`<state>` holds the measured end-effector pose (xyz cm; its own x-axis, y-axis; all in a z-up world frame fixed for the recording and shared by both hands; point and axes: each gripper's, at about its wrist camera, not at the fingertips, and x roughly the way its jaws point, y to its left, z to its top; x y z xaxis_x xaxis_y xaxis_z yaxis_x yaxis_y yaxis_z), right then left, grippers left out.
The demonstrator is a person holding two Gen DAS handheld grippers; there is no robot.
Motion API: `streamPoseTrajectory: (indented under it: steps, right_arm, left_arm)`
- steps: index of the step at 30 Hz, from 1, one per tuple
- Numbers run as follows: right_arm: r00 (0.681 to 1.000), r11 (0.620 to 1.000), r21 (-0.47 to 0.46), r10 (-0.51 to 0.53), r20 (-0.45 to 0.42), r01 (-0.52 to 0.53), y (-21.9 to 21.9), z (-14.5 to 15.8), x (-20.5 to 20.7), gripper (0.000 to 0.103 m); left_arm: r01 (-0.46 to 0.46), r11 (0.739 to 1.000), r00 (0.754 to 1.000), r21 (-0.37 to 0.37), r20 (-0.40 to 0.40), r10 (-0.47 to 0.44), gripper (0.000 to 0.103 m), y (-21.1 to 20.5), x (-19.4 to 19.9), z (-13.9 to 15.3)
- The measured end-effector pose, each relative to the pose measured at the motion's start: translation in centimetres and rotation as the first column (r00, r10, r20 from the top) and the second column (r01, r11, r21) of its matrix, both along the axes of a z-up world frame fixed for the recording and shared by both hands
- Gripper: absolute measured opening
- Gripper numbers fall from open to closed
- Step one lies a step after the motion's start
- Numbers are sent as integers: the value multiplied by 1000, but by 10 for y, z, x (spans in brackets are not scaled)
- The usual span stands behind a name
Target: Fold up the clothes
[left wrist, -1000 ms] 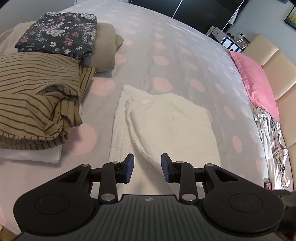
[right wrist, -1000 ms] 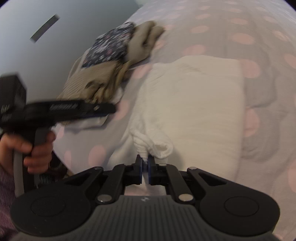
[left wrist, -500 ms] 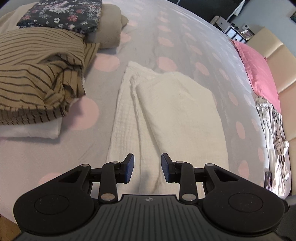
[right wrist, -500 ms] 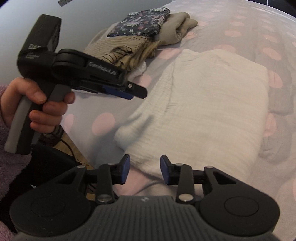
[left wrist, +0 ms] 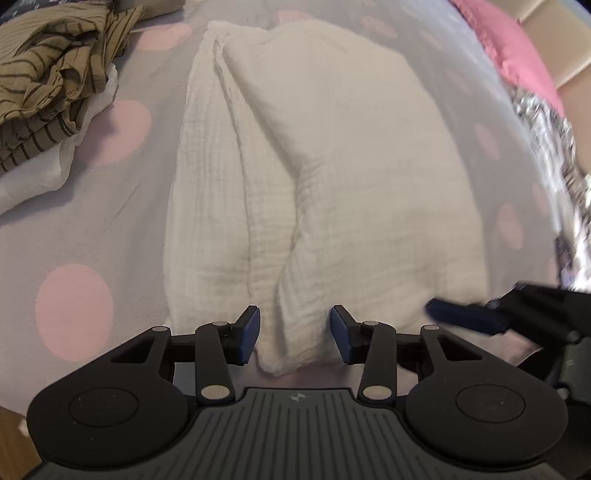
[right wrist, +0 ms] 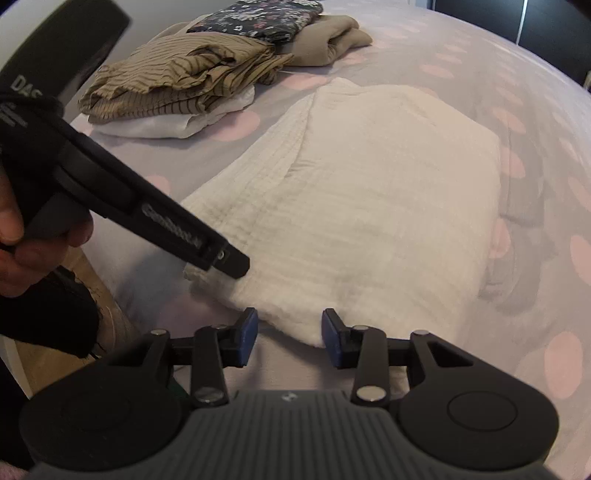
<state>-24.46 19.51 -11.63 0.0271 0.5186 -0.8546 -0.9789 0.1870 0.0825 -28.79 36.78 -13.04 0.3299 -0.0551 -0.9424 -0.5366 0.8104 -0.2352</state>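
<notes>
Under both opening jaws, white garment (left wrist: 332,166) near edge sits ungripped, partly hidden.

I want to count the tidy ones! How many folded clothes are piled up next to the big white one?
4: dark floral cloth atop beige folded garment; tan striped garment atop white folded cloth. More may be hidden underneath.

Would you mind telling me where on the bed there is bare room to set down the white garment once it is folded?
Bare sheet lies beyond the white garment, right of the floral and tan pile. A narrower strip runs between the garment and the striped stack. The near edge is crowded by the left gripper and right gripper, both opening over the hem.
</notes>
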Motion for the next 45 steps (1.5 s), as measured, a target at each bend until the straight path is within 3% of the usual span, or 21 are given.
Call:
streamPoseTrajectory:
  steps: [2, 4, 10, 21, 27, 31, 33, 37, 43, 45]
  right_arm:
    - [1000, 1000, 0, -3, 12, 3, 0, 0, 1, 45]
    - [1000, 1000, -7, -16, 7, 16, 1, 1, 3, 47]
    - [999, 999, -33, -39, 13, 39, 3, -4, 7, 48]
    - [999, 999, -18, -37, 13, 37, -3, -1, 9, 53]
    - [1000, 1000, -27, 13, 24, -12, -4, -2, -3, 55]
    - [999, 998, -65, -5, 38, 8, -3, -9, -2, 55]
    - [999, 997, -73, -24, 34, 27, -4, -10, 2, 55]
    - [999, 996, -76, -34, 30, 36, -15, -9, 7, 55]
    - [994, 996, -60, -64, 87, 69, -29, -10, 18, 55]
    - [989, 995, -52, -80, 128, 87, -32, -13, 20, 55]
  left_arm:
    - [5, 1000, 1000, 14, -13, -4, 40, -2, 0, -5]
    - [-6, 1000, 1000, 0, -12, 6, 26, -1, 0, -7]
    - [4, 1000, 1000, -16, -1, -4, 5, -2, 1, -6]
    - [-81, 995, 993, -63, 84, 87, 3, 27, -17, 21]
    - [-178, 984, 962, 1, 211, 173, 3, 57, -29, 63]
    - [-206, 978, 969, -18, 136, 206, 3, 67, -31, 50]
    - [-202, 979, 977, 4, 75, 201, 3, 67, -29, 33]
    - [-188, 982, 982, -20, -15, 188, 3, 65, -32, 1]
    - [-174, 985, 985, -13, -20, 174, 5, 60, -30, -6]
    - [-180, 983, 983, -15, -18, 180, 12, 60, -32, -5]
